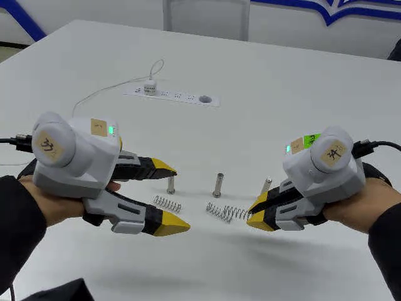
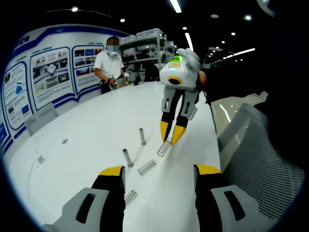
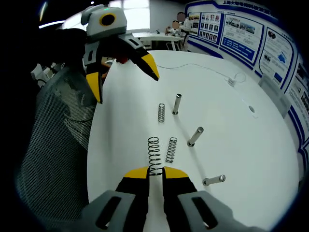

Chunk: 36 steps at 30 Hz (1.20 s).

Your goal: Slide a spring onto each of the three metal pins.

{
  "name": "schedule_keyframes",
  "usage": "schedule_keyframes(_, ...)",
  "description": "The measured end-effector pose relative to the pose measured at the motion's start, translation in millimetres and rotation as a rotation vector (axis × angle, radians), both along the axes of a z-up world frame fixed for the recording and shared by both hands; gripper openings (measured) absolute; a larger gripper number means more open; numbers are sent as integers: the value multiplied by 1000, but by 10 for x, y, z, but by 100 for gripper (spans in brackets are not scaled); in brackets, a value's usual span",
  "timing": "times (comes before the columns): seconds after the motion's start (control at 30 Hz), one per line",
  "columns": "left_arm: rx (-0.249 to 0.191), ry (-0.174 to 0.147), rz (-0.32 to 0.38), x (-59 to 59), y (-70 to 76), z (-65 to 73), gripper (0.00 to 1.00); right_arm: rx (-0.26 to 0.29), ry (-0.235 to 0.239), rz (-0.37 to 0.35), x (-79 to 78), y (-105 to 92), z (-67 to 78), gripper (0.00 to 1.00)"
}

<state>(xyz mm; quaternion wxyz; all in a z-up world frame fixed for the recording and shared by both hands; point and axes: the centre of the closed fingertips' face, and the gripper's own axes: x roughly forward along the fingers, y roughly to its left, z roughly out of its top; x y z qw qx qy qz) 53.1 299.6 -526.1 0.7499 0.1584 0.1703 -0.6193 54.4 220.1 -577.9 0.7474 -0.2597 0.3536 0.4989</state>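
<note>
Three short metal pins stand in a row on the white table: left pin (image 1: 170,185), middle pin (image 1: 218,185), right pin (image 1: 267,185). One spring (image 1: 167,204) lies just in front of the left pin, and a second spring (image 1: 217,211) lies in front of the middle pin. My right gripper (image 1: 253,217) is shut on the end of a third spring (image 3: 154,154), which sticks out ahead of its tips, low over the table. My left gripper (image 1: 174,197) is open, its jaws wide on either side of the left pin and its spring, holding nothing.
A white power strip (image 1: 172,96) with a cable (image 1: 113,88) lies farther back on the table. A grey chair (image 1: 207,19) stands at the far edge. A mesh chair (image 2: 260,154) is on my side. A person (image 2: 110,65) stands at the far end.
</note>
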Motion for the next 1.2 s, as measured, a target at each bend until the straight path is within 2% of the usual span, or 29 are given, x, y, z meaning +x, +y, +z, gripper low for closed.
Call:
schedule_keyframes(0.13, 1, 15, -10, -26, -92, -105, 57, -4, -4, 20, -10, 52, 33, 11)
schedule_keyframes(0.27, -4, 23, -19, -51, -158, -147, 56, -7, -5, 38, -18, 94, 54, 11)
schedule_keyframes(0.4, -15, 26, -18, -46, -207, -186, 51, -11, -4, 62, -33, 159, 61, 11)
schedule_keyframes(0.57, -11, 28, -40, -105, -273, -265, 44, -17, 1, 94, -70, 239, 66, 11)
schedule_keyframes(0.87, 0, 8, -72, -169, -333, -355, 30, -29, 7, 140, -147, 321, 62, 11)
schedule_keyframes(1.2, 20, -30, -110, -214, -340, -423, 17, -43, 28, 179, -244, 378, 43, 11)
